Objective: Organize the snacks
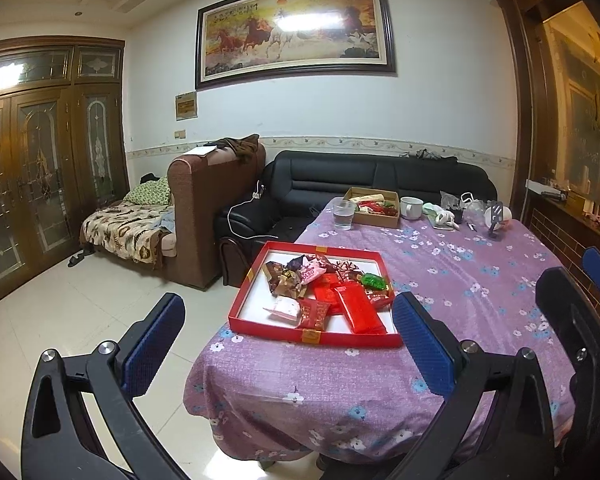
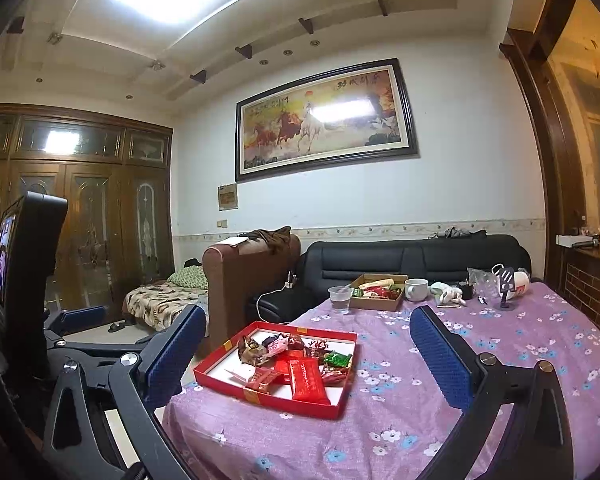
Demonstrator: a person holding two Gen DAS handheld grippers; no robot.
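While both grippers [image 1: 288, 340] [image 2: 308, 348] gape empty, red tray [image 1: 260, 330], jumbled wrapped snacks [image 1: 328, 292], mostly red.

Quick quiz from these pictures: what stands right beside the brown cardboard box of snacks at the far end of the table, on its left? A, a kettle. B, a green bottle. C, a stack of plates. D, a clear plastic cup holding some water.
D: a clear plastic cup with water in its lower part stands just left of the brown cardboard box on the purple floral tablecloth.
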